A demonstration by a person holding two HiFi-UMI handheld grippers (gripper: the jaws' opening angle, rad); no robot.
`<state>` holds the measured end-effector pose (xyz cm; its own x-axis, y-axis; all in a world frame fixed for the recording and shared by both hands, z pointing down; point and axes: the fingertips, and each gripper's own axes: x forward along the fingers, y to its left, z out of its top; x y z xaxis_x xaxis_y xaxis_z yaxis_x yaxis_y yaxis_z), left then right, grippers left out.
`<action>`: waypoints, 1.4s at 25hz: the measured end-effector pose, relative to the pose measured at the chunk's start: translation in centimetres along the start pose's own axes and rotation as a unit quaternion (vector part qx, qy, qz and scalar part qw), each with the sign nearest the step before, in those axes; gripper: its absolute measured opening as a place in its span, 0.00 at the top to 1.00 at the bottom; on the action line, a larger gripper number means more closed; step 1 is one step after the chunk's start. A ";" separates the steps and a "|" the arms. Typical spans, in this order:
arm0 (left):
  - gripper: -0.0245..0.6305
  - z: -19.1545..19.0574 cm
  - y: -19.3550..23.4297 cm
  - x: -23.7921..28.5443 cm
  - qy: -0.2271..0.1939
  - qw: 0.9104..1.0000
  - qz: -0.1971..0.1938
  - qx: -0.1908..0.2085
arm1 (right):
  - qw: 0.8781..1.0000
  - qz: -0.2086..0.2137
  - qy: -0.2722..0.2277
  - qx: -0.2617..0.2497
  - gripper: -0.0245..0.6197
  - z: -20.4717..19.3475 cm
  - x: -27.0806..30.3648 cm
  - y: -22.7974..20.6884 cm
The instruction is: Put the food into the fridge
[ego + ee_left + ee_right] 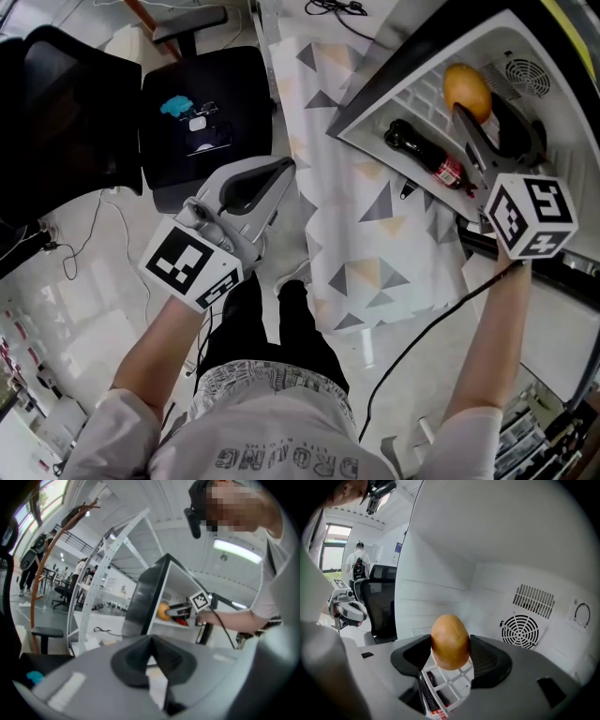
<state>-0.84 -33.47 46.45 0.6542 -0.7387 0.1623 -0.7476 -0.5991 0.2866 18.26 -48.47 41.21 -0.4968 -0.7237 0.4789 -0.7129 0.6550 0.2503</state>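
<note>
My right gripper [471, 105] reaches into the small white fridge [530, 33] and is shut on a round orange-brown food item [467, 90]. In the right gripper view the food item [450, 641] is pinched between both pads above the white wire shelf [449, 682]. A dark bottle with a red label [424, 154] lies on that shelf just left of it. My left gripper [265, 180] hangs shut and empty out in front of the fridge, over the floor by the table's edge. The left gripper view shows the fridge [157, 603] from afar.
A cloth with a triangle pattern [356, 220] covers the table under the fridge. A black office chair [202, 117] with a blue object [175, 106] on its seat stands to the left. A fan vent [520, 631] sits in the fridge's back wall. A black cable [422, 337] trails from the right gripper.
</note>
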 end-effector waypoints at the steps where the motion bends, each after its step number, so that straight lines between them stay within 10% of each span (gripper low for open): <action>1: 0.95 0.0 -0.1 0.0 0.000 1.000 -0.001 0.000 | 1.000 0.000 0.004 -0.013 0.56 0.0 0.1 0.1; 23: 0.95 0.2 -1.4 -0.2 0.002 1.000 -0.007 0.008 | 0.971 -0.037 0.053 -0.232 0.56 -0.2 1.7 2.2; 35: 0.95 0.8 -1.7 -0.1 0.004 1.000 -0.007 0.015 | 0.968 -0.036 0.054 -0.242 0.55 0.0 1.8 2.4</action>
<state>0.27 -32.59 45.19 0.6661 -0.7271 0.1664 -0.7409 -0.6192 0.2600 15.71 -48.18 42.68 -0.3811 -0.7611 0.5249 -0.4151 0.6482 0.6384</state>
